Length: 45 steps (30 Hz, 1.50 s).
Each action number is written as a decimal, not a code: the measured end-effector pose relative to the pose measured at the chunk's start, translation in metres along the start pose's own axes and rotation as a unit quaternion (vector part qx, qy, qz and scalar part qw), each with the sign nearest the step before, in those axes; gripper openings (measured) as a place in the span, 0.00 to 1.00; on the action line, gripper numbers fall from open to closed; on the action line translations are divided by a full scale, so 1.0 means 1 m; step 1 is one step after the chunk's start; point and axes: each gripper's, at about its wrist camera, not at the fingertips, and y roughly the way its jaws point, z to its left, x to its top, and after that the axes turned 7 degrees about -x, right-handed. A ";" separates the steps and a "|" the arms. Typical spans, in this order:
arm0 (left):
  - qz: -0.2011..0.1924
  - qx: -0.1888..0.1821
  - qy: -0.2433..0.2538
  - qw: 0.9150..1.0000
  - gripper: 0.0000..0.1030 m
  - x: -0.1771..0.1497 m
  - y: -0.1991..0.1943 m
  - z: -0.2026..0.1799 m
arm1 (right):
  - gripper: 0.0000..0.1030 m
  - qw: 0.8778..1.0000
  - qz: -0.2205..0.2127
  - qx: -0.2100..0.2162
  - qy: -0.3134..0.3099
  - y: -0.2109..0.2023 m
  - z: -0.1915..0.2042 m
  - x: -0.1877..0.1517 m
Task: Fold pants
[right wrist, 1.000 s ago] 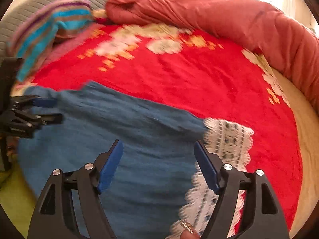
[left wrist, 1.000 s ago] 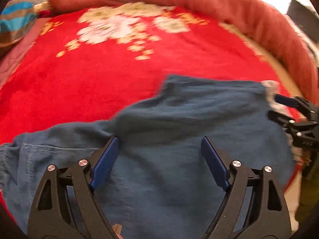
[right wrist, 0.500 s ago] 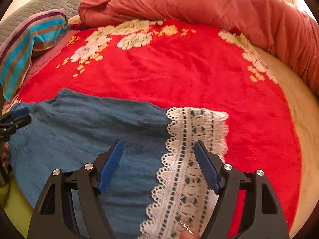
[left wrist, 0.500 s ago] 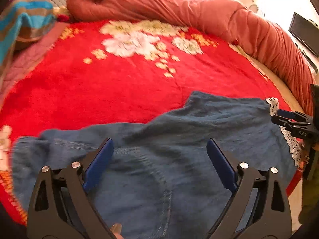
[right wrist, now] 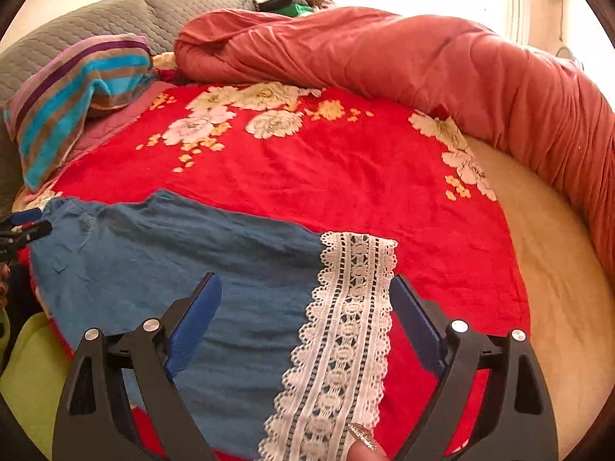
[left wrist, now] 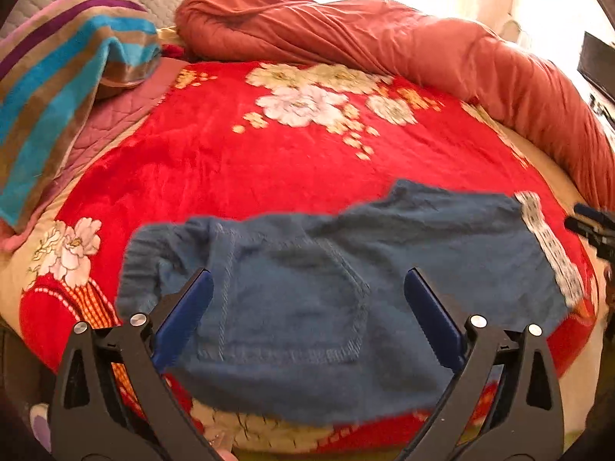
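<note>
Folded blue denim pants with a white lace hem [left wrist: 346, 292] lying flat on the near edge of the red flowered blanket [left wrist: 238, 161]. Left gripper [left wrist: 307, 307] and right gripper [right wrist: 305, 311] above the pants, fingers spreading wide, pinching nothing.

Blue denim pants [left wrist: 326, 307] — white lace hem — lie folded on the red blanket [left wrist: 230, 169].

The near end of the white lace trim [right wrist: 346, 330] runs off the bottom of the right wrist view. In the left wrist view, the far edge of the blue pants [left wrist: 307, 292] looks smeared, and the picture's side cuts off the right gripper [left wrist: 592, 226].
</note>
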 end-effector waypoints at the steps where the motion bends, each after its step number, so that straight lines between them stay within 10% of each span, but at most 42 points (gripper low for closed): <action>1: 0.004 -0.002 0.005 1.000 0.91 -0.004 0.000 -0.003 | 0.86 1.000 -0.001 0.000 -0.004 -0.003 0.002 -0.002; 20: 0.108 0.016 0.052 0.993 0.91 -0.047 0.040 -0.026 | 0.86 0.992 0.116 0.026 -0.034 0.022 0.035 -0.071; 45: 0.027 0.008 0.068 0.997 0.91 0.001 -0.001 -0.081 | 0.90 0.996 0.004 0.050 0.075 -0.025 -0.034 -0.049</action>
